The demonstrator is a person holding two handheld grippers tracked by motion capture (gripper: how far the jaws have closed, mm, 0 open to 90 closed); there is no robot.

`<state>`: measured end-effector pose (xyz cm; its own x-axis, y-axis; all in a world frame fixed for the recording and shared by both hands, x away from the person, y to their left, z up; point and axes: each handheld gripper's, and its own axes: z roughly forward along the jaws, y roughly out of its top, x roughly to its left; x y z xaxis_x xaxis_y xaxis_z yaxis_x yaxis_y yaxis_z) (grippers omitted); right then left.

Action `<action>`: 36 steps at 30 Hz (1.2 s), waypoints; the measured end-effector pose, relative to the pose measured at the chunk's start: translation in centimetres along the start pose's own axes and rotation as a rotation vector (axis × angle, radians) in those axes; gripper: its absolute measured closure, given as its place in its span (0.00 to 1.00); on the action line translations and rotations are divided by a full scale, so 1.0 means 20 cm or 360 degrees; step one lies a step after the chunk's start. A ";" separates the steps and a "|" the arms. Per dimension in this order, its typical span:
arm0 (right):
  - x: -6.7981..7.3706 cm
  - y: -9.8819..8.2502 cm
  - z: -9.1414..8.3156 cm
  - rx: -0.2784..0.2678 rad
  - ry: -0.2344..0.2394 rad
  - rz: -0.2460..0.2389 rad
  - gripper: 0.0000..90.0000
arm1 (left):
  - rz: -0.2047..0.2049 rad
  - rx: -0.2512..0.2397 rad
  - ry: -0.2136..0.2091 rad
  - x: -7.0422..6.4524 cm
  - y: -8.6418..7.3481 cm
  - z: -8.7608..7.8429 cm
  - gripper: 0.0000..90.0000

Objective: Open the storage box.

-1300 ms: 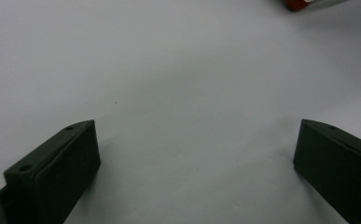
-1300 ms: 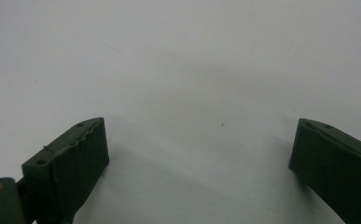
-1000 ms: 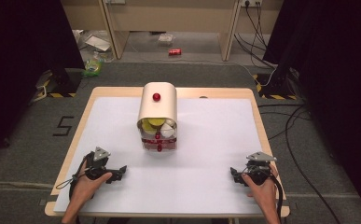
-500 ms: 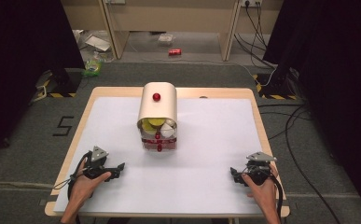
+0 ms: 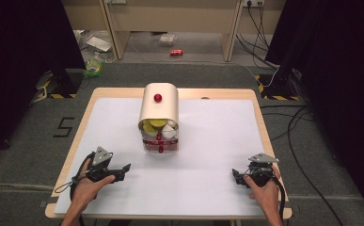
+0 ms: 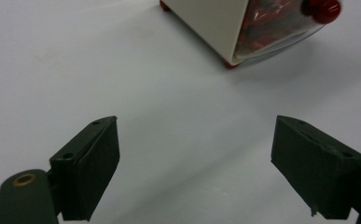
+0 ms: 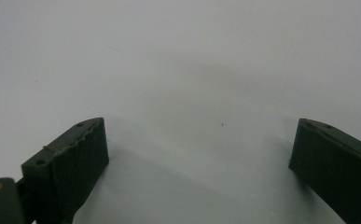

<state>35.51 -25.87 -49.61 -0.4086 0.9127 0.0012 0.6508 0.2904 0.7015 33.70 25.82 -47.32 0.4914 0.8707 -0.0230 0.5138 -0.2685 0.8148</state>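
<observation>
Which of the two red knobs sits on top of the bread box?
The upper knob, on the cream roll top of the bread box. The other knob is low on the clear front, facing the person.

1. Bench (image 5: pixel 217 155): matt white sheet, smooth; light wood edge round it.
2. Bread box (image 5: pixel 159 109): cream shell, smooth satin finish; glossy red knob (image 5: pixel 157 98) on top; clear glossy front panel.
3. Left tongs (image 6: pixel 194 163), right tongs (image 7: pixel 201 163): matt black plastic jaws, faintly textured pads.
4. Floor (image 5: pixel 24 155): rough grey carpet.
</observation>
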 end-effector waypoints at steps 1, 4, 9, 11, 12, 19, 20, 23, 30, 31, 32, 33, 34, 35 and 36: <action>0.00 0.00 0.00 0.0000 0.0000 0.0000 0.05 | 0.0004 -0.0025 -0.0020 -0.02 0.02 -0.01 0.17; 0.00 0.00 0.00 0.0000 0.0000 0.0000 0.05 | 0.0011 -0.0052 -0.0031 -0.05 0.03 -0.03 0.17; 0.00 0.00 0.00 0.0000 0.0000 0.0000 0.05 | 0.0017 -0.0107 -0.0064 -0.09 0.07 -0.06 0.17; 0.00 0.00 0.00 0.0000 -0.0001 0.0000 0.05 | 0.0025 -0.0133 -0.0066 -0.10 0.08 -0.07 0.17; 0.00 0.00 0.00 0.0000 -0.0001 -0.0001 0.05 | 0.0023 -0.0143 -0.0069 -0.10 0.09 -0.07 0.17; 0.00 0.00 0.00 0.0000 0.0000 0.0001 0.05 | 0.0003 -0.0226 -0.0109 -0.15 0.14 -0.10 0.17; 0.00 0.00 0.00 0.0000 0.0000 0.0000 0.05 | 0.0002 -0.0240 -0.0112 -0.16 0.15 -0.11 0.17; 0.00 0.00 0.00 0.0000 -0.0001 0.0000 0.05 | 0.0002 -0.0274 -0.0137 -0.17 0.17 -0.12 0.18; 0.00 0.00 0.00 0.0000 -0.0001 0.0000 0.05 | 0.0019 -0.0323 -0.0171 -0.22 0.22 -0.14 0.18; 0.00 0.00 0.00 -0.0001 -0.0001 0.0000 0.05 | 0.0020 -0.0330 -0.0171 -0.22 0.23 -0.14 0.18; 0.00 0.00 0.00 -0.0001 -0.0001 0.0000 0.05 | 0.0021 -0.0338 -0.0174 -0.23 0.24 -0.14 0.18; 0.00 0.00 0.00 0.0000 0.0000 0.0000 0.05 | 0.0027 -0.0342 -0.0177 -0.23 0.25 -0.14 0.18; 0.00 0.00 0.00 0.0000 0.0000 0.0000 0.05 | 0.0029 -0.0345 -0.0180 -0.24 0.26 -0.14 0.19; 0.00 0.00 0.00 -0.0001 0.0000 0.0000 0.05 | 0.0034 -0.0345 -0.0180 -0.24 0.26 -0.14 0.19; 0.00 0.00 0.00 0.0000 0.0000 0.0000 0.05 | 0.0038 -0.0348 -0.0182 -0.25 0.27 -0.14 0.19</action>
<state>35.51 -25.87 -49.62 -0.4084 0.9128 0.0012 0.6507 0.2902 0.7017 32.08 21.18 -41.21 0.5844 0.8094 -0.0572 0.3425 -0.1821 0.9217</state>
